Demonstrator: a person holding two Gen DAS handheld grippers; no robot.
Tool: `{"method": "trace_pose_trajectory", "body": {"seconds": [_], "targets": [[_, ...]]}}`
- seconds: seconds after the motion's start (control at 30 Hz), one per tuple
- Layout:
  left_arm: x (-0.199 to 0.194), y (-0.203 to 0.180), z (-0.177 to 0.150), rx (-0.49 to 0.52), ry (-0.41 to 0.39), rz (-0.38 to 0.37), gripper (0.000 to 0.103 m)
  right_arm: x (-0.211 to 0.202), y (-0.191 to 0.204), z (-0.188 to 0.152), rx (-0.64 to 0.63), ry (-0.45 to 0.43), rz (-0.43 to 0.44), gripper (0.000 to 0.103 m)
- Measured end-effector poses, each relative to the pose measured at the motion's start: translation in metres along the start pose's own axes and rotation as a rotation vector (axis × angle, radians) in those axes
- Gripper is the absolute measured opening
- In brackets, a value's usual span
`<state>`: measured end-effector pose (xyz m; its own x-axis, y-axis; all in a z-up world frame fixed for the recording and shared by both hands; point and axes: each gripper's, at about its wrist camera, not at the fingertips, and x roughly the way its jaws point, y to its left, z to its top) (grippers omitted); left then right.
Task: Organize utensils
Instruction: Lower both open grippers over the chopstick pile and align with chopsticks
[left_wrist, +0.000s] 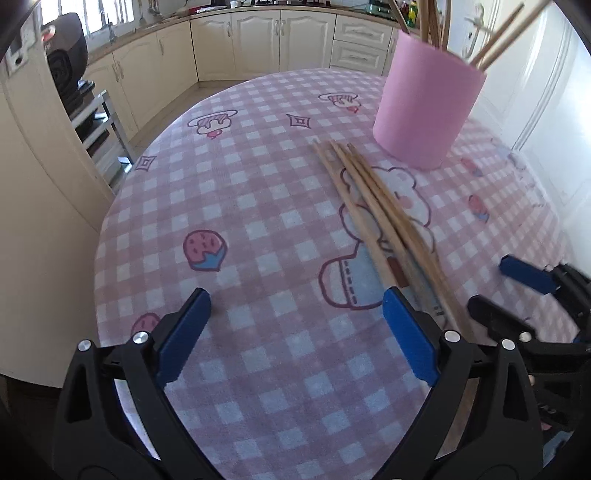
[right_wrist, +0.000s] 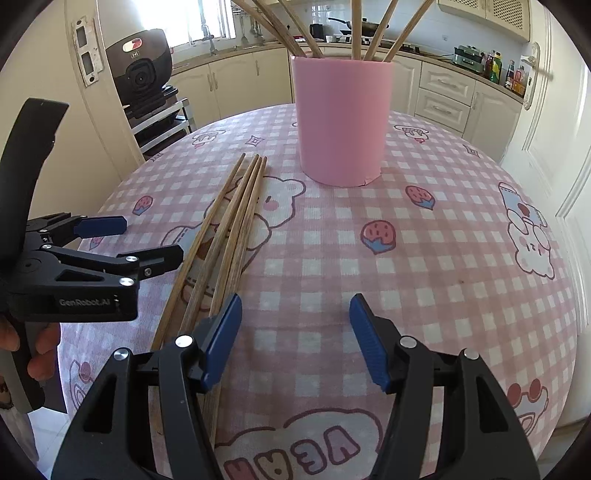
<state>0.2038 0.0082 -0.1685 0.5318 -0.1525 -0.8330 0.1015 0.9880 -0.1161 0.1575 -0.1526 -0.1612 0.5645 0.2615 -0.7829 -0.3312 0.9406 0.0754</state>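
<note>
Nearest the lens, the left gripper (left_wrist: 297, 306) hangs over the table (left_wrist: 258, 387) with its blue pads spread wide and only pink-and-white checked cloth between them. Just beside it the right gripper (right_wrist: 295, 314) also stands parted, less widely, with bare cloth between its jaws; the person's fingers (right_wrist: 40, 354) show on the left gripper's handle in the right wrist view. Farther back on the cloth stands a tall pink holder (right_wrist: 341, 122), upright, with several wooden chopsticks (right_wrist: 356, 29) fanning out of its top. A loose bundle of chopsticks (right_wrist: 236, 221) lies flat in front of it, tips near its base, the near ends running under the right gripper's left finger.
</note>
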Motion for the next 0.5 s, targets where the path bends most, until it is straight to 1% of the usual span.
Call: {"method": "trace_pose_trajectory", "body": {"seconds": [0.03, 0.07, 0.1, 0.2, 0.27, 0.3, 0.5], "targets": [[-0.003, 0.001, 0.000, -0.028, -0.001, -0.045, 0.092, 0.000, 0.000, 0.000, 0.003, -0.001, 0.002, 0.058], [-0.003, -0.001, 0.001, -0.033, 0.006, -0.064, 0.092, 0.000, 0.000, 0.001, 0.004, 0.000, 0.002, 0.058], [-0.002, -0.006, 0.002, -0.012, 0.009, -0.057, 0.092, 0.000, 0.000, 0.001, 0.002, 0.001, 0.001, 0.058], [0.006, -0.019, 0.001, 0.048, 0.011, -0.005, 0.092, 0.000, 0.000, 0.001, 0.000, 0.002, 0.005, 0.058], [0.011, -0.027, 0.001, 0.096, 0.003, 0.055, 0.092, 0.000, 0.001, 0.001, -0.005, 0.003, 0.002, 0.058], [0.012, -0.030, 0.000, 0.113, -0.002, 0.073, 0.092, 0.000, 0.002, 0.001, -0.008, 0.005, 0.000, 0.058], [0.009, -0.015, 0.001, 0.107, -0.006, 0.076, 0.092, 0.002, 0.004, 0.003, -0.019, 0.010, 0.008, 0.058]]}}
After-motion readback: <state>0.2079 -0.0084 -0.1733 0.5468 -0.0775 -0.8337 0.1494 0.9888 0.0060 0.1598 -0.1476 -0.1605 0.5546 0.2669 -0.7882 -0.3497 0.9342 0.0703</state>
